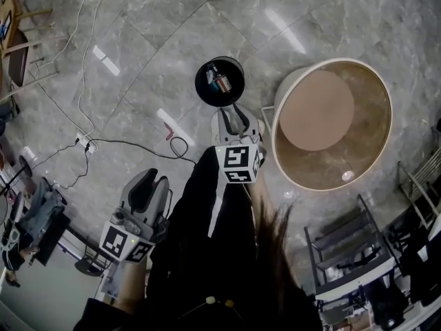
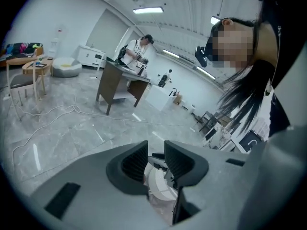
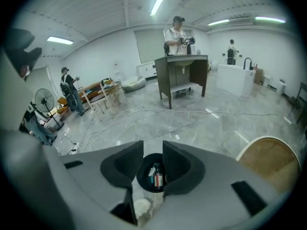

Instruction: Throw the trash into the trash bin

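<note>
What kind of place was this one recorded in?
Probably a big indoor lab or studio, not a home: a grey stone-look floor strewn with cables, ceiling strip lights, and a person at a tall desk. A bin and a round table stand nearby.

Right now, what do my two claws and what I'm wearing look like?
The left claw and right claw are light grey moulded shells with dark inner pads. Each carries a white cube bearing black square markers. You wear a black garment.
</note>
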`<state>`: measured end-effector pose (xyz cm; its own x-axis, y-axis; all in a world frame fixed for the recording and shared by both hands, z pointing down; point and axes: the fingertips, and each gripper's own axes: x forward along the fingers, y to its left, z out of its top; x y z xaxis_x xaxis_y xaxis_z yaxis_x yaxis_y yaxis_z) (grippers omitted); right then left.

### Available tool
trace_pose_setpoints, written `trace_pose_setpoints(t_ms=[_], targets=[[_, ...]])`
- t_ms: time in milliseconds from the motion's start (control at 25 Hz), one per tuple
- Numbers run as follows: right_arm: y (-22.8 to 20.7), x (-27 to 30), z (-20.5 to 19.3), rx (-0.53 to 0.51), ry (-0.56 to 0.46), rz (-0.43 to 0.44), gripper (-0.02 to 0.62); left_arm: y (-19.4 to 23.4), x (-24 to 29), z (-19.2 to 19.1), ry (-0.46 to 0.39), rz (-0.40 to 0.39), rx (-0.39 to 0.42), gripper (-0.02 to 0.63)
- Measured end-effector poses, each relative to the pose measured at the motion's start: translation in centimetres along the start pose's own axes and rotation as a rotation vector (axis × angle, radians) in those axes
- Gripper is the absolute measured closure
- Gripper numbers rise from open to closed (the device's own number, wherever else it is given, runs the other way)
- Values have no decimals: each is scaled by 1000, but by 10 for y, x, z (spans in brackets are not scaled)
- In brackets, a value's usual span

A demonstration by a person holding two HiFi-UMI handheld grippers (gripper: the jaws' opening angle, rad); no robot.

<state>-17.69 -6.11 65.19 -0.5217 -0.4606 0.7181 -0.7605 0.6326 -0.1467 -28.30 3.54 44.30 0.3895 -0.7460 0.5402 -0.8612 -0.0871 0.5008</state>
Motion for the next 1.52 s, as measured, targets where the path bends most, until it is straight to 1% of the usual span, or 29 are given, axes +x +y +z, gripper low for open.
trace_pose_setpoints(t_ms=[80,160,240,360,520,720,800,880,1040,1160,1280,1360,1520], targets=[[-9,-30,18,33,-63,-54,493,-14,8,15,-19,-60,14,499],[-19,-65,36,69,-126,-126,542,-33,16,33,-44,-128,16,499],[-29,-105,51,105,-186,-200,591,-48,19,39,-27,-177,52,499],[-42,-167,68,157,-267,-294,592,-70,21,41,17,-240,129,499],[-54,-248,74,255,-344,-392,592,-106,21,48,42,-311,189,499],[-62,-346,64,396,-458,-497,592,-160,18,50,52,-407,284,499],[-61,-391,55,452,-520,-535,592,-191,9,50,30,-452,317,499],[-57,-438,46,486,-577,-576,592,-223,-4,50,-2,-493,353,499],[-46,-527,26,500,-680,-675,592,-283,-35,43,-63,-570,416,499],[-31,-588,6,497,-749,-727,592,-324,-64,29,-98,-615,455,499],[-17,-635,-5,490,-829,-767,592,-355,-89,23,-146,-653,509,499],[-5,-657,-11,488,-864,-787,592,-368,-106,23,-177,-665,540,499],[16,-697,-28,496,-909,-828,592,-390,-138,20,-246,-661,591,499]])
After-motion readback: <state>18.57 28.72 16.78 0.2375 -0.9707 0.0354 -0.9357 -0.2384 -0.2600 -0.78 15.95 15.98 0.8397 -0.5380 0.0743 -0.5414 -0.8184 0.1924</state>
